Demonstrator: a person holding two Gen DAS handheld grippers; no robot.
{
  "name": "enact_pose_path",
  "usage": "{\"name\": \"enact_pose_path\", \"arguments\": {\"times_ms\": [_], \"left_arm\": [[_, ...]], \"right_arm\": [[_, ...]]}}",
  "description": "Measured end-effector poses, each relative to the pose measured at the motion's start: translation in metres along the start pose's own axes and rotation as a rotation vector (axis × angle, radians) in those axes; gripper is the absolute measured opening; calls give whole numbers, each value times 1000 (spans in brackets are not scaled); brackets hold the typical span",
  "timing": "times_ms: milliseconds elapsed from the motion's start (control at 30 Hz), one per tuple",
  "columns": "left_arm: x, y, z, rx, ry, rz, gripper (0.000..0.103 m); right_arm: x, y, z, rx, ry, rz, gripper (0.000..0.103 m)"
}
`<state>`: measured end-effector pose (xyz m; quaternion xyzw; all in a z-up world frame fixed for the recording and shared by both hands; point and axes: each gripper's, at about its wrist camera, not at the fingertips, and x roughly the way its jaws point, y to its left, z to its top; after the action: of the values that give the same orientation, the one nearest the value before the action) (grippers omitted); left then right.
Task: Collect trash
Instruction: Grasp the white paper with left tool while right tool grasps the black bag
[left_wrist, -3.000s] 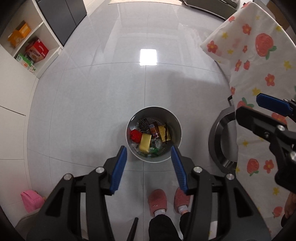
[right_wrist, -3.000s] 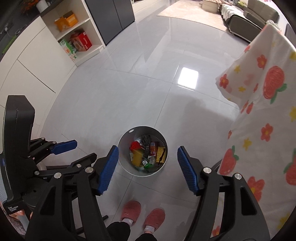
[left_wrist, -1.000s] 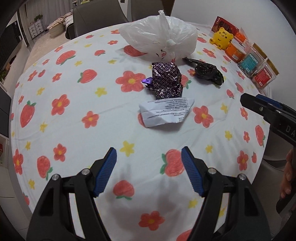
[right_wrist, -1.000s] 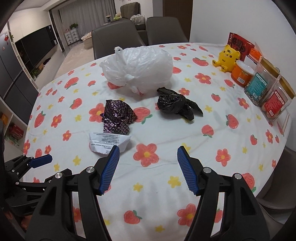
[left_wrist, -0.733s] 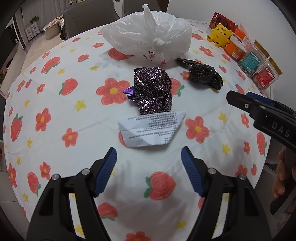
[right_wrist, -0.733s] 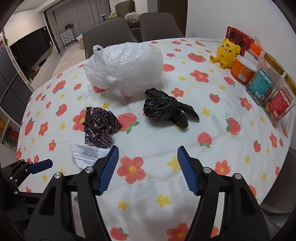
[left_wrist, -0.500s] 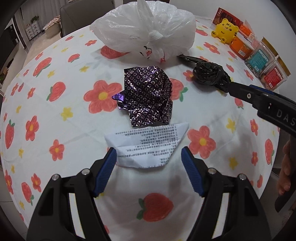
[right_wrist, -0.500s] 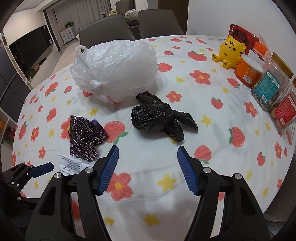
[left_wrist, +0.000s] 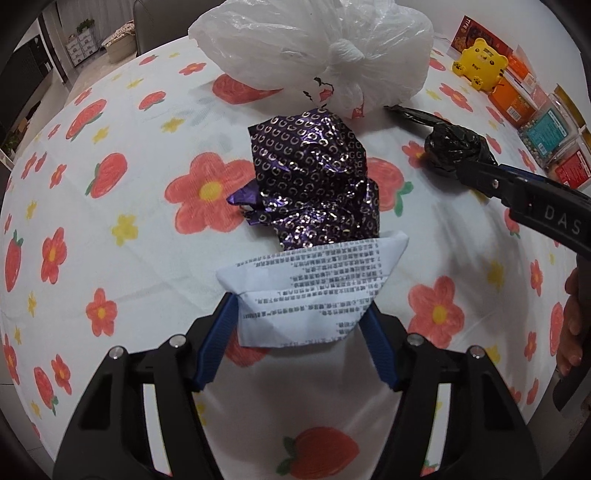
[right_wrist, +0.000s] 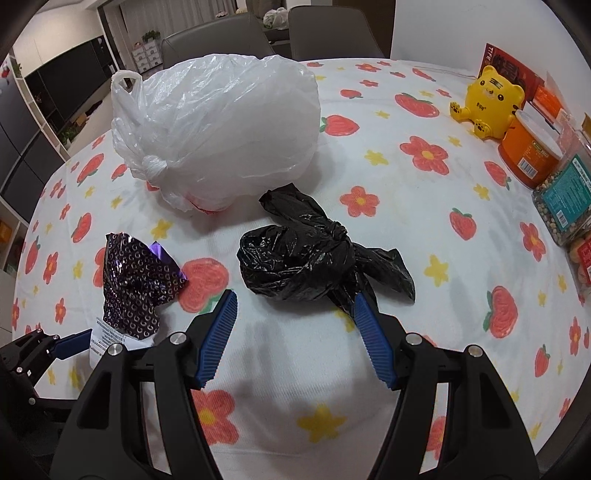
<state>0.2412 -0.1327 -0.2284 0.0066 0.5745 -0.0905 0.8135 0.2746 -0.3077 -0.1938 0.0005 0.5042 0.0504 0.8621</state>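
Floral tablecloth (left_wrist: 110, 229) under both tools, trash lying on it. Left gripper (left_wrist: 299, 325) — jaws closing, the white printed paper (left_wrist: 314, 288) between them, its long axis running 9 to 3 across the gap; pads beside its lower corners, contact not certain. Purple foil wrapper (left_wrist: 314, 184) sits at 12, overlapping the paper's top edge. Right gripper (right_wrist: 295, 325) — fingers apart, nothing between; black knotted bag (right_wrist: 306, 258) just ahead at 12, its tail reaching the right finger. Each hand is nearer its own piece.
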Motion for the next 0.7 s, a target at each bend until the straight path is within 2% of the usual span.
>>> {"name": "enact_pose_path", "arguments": {"times_ms": [233, 267, 367, 567, 700], "left_arm": [[3, 10, 20, -31, -7, -19, 45], [4, 12, 22, -32, -3, -26, 30], [5, 14, 28, -36, -6, -36, 25], [4, 14, 34, -33, -23, -39, 24], [5, 12, 38, -23, -28, -53, 14]], "right_arm": [[10, 4, 8, -32, 8, 5, 64], [11, 4, 9, -37, 7, 0, 62], [13, 6, 11, -49, 12, 6, 44], [12, 7, 14, -57, -2, 11, 26], [9, 9, 13, -68, -3, 21, 15]]}}
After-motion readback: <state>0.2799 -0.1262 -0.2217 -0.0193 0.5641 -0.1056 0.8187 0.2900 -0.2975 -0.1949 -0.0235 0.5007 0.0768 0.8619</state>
